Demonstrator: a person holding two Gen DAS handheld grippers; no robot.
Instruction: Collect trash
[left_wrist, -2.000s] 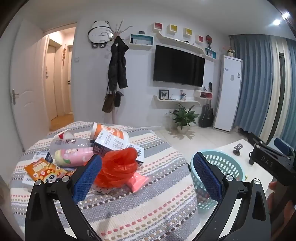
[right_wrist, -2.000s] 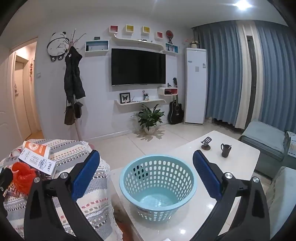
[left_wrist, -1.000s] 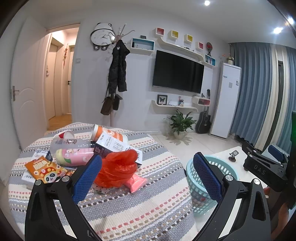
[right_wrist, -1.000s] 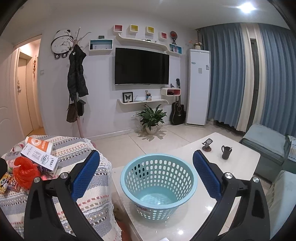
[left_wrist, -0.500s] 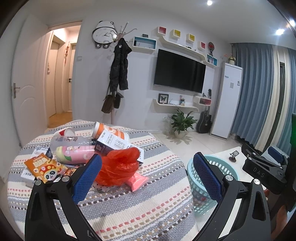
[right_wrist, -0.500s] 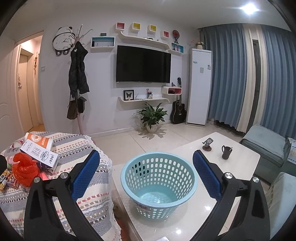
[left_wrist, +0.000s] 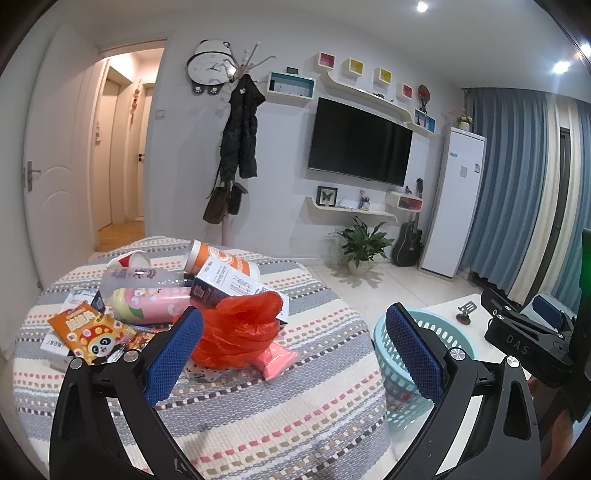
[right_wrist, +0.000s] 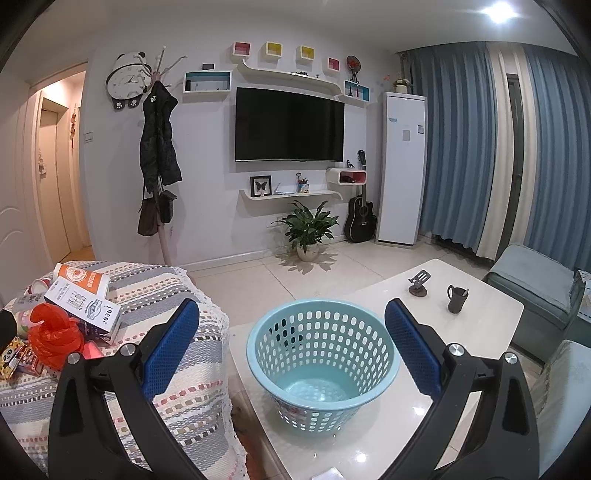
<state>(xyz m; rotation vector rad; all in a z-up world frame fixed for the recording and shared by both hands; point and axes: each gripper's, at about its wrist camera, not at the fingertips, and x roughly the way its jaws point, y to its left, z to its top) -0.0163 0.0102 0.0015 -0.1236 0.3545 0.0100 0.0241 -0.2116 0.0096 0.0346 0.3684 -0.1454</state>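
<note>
A pile of trash lies on a striped cloth-covered seat (left_wrist: 258, 406): a red plastic bag (left_wrist: 240, 328), a pink packet (left_wrist: 275, 358), a white carton (left_wrist: 229, 286), an orange cup (left_wrist: 218, 258), a pink bottle (left_wrist: 155, 306) and an orange snack packet (left_wrist: 88, 332). My left gripper (left_wrist: 291, 350) is open and empty, just short of the red bag. An empty turquoise basket (right_wrist: 321, 365) stands on a white table (right_wrist: 480, 325). My right gripper (right_wrist: 291, 350) is open and empty, framing the basket. The red bag also shows in the right wrist view (right_wrist: 55, 339).
A dark mug (right_wrist: 456, 297) and a small stand (right_wrist: 419, 282) sit on the white table. A grey sofa (right_wrist: 535, 291) is to the right. A potted plant (right_wrist: 308, 229), a guitar (right_wrist: 360, 216) and a coat rack (right_wrist: 159, 155) stand by the far wall.
My left gripper has risen and eased back slightly from the trash pile. My right gripper has shifted a little; the basket stays between its fingers. Both stay open.
</note>
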